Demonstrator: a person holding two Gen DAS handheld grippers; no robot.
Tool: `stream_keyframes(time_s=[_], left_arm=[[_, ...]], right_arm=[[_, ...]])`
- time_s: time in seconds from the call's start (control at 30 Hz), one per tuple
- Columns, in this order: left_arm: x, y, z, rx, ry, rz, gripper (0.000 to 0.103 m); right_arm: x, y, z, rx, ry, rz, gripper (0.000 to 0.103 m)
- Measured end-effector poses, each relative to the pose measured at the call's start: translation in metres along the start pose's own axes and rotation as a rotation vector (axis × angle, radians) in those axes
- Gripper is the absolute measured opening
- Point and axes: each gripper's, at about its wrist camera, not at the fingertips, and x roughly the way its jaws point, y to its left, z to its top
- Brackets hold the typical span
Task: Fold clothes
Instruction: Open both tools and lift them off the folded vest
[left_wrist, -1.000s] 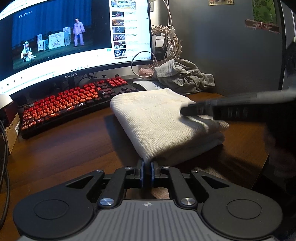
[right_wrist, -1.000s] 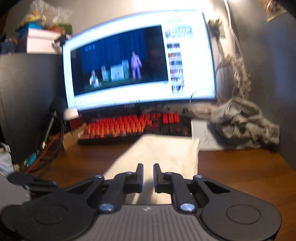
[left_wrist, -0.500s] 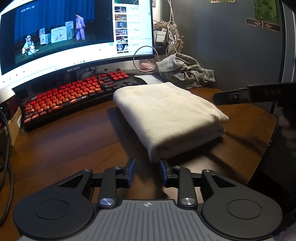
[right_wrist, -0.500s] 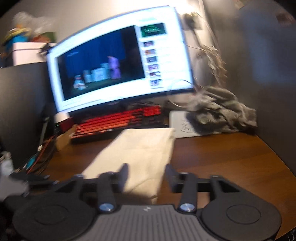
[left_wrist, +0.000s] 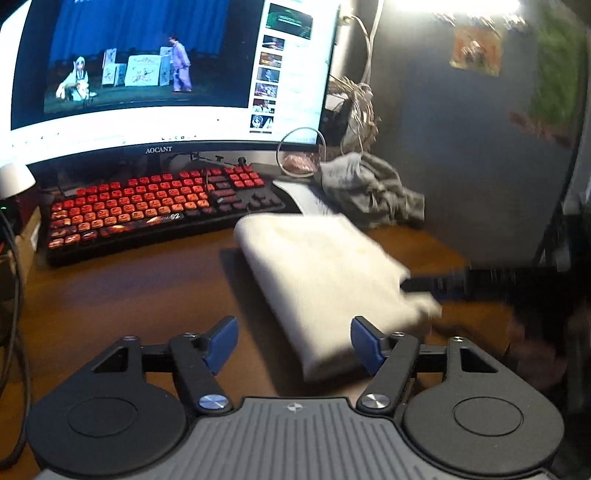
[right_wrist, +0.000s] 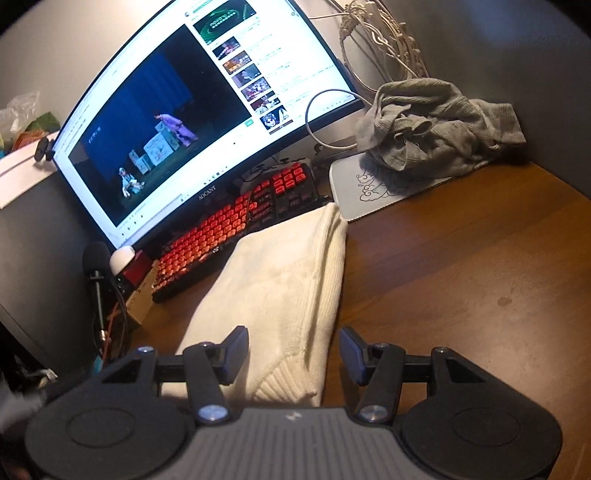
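Right wrist view: cream knit is seen folded on the desk by the keyboard, right gripper spread, nothing clamped. Left gripper is opening, empty. Soft, light, floppy; best pinched at the ribbed hem.

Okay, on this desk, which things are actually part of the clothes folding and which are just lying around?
Part of the job:
- folded cream sweater
- crumpled grey garment, not yet folded

Just lying about:
- monitor
- red-lit keyboard
- mouse pad
- microphone
- cable bundle
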Motion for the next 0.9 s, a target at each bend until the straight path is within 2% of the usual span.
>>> stream_keyframes(time_s=[0.23,0.37,0.47,0.6,0.8,0.9], left_arm=[[0.031,0.019,0.036,-0.165,0.063,-0.053,0.07],[0.05,0.029,0.048,-0.23,0.079,-0.001,0.069],[0.069,0.035,0.057,-0.238,0.081,0.061,0.064],[0.091,0.041,0.064,-0.249,0.115,-0.002,0.063],[0.111,0.041,0.068,-0.247,0.141,-0.033,0.063],[0.118,0.036,0.071,-0.209,0.147,-0.045,0.063]], right_arm=[[-0.015,0.001,-0.004,-0.022,-0.029,-0.016,0.053],[-0.023,0.009,-0.005,-0.096,-0.04,-0.041,0.053],[-0.025,0.014,-0.001,-0.147,-0.055,-0.064,0.053],[-0.018,0.014,0.008,-0.165,-0.061,-0.064,0.054],[0.004,0.01,0.018,-0.168,-0.041,-0.086,0.054],[0.011,0.012,0.02,-0.185,-0.034,-0.088,0.054]])
